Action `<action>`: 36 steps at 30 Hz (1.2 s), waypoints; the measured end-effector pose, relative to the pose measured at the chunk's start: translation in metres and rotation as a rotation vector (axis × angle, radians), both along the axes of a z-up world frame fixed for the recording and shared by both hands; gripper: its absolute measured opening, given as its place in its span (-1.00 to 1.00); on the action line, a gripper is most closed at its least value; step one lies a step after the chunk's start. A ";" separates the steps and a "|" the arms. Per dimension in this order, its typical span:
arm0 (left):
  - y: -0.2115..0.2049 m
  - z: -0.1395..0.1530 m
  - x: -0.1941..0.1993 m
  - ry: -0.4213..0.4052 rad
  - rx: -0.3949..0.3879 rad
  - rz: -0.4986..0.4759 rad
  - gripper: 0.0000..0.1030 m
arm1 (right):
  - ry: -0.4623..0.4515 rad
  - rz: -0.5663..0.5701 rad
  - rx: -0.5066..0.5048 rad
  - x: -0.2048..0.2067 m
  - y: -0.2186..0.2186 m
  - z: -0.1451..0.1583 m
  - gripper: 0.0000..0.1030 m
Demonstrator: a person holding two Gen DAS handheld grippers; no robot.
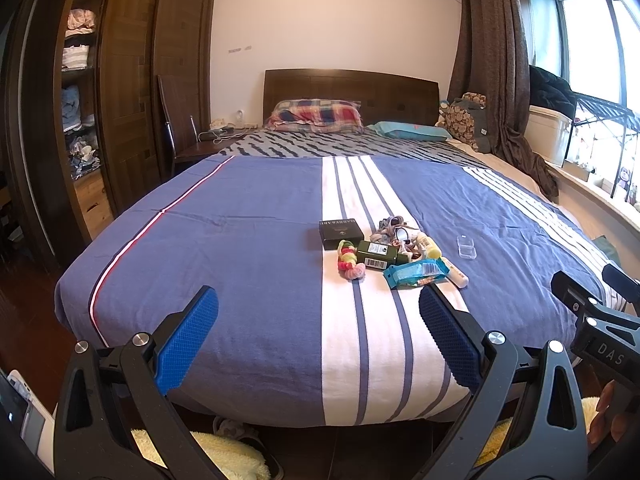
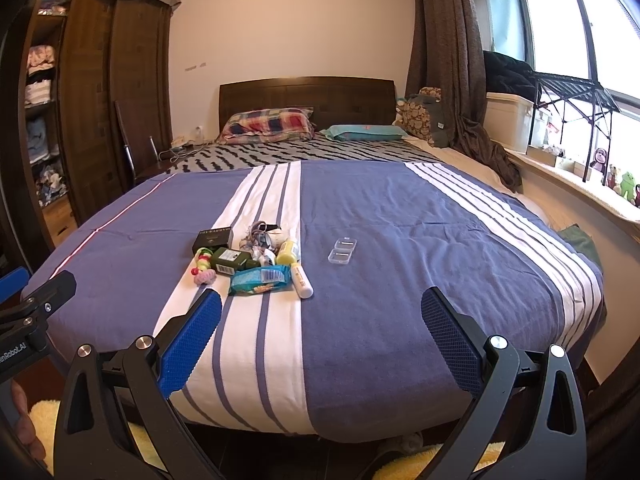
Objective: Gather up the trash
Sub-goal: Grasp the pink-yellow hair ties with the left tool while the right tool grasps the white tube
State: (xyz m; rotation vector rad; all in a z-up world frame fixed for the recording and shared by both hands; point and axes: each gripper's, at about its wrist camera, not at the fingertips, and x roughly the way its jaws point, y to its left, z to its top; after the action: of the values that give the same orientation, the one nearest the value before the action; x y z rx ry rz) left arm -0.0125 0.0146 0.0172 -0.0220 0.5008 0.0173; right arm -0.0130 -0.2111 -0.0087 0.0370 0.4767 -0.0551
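The left gripper [image 1: 319,336] is held wide apart over the near edge of the bed [image 1: 240,248], with nothing between its blue pads [image 1: 188,344]. The right gripper [image 2: 321,338] is likewise spread wide and empty above the near edge of the same bed, and part of it is seen at the right edge of the left view. A heap of small things is laid on the white stripe of the cover, beyond both grippers and touched by neither. Nearest in the heap, a teal wrapper [image 1: 416,274] is seen, with a white tube [image 1: 454,272] just to its right. Behind the wrapper a green bottle [image 1: 376,254] is laid on its side, touching a pink and green toy [image 1: 348,262] on its left. A black box [image 1: 341,233] is set at the far left of the heap, and a yellow bottle [image 1: 431,248] at the right, with a tangle of grey cloth [image 1: 394,230] behind. A clear case [image 1: 467,246] is placed apart on the blue, to the right of the heap; in the right view it is shown lying open [image 2: 342,251]. At the far end a plaid pillow [image 1: 316,114] and a teal pillow [image 1: 412,130] are laid against the headboard [image 1: 352,88]. A wardrobe [image 1: 132,80] is seen at the left, a curtain [image 1: 492,52] and window [image 1: 592,40] at the right.
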 end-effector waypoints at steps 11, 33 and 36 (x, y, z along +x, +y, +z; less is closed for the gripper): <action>-0.002 -0.013 0.013 0.032 0.005 0.001 0.85 | 0.027 0.002 0.009 0.008 -0.005 -0.010 0.94; -0.001 -0.075 0.105 0.220 0.047 -0.002 0.84 | 0.241 0.052 0.003 0.102 -0.007 -0.076 0.94; -0.002 -0.083 0.121 0.251 0.062 0.006 0.82 | 0.267 0.036 0.011 0.116 -0.010 -0.086 0.94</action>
State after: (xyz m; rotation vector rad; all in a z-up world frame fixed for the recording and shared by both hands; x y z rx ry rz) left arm 0.1089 0.0122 -0.0661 0.0399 0.7509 0.0420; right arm 0.1028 -0.2213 -0.0946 0.0321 0.7446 -0.0215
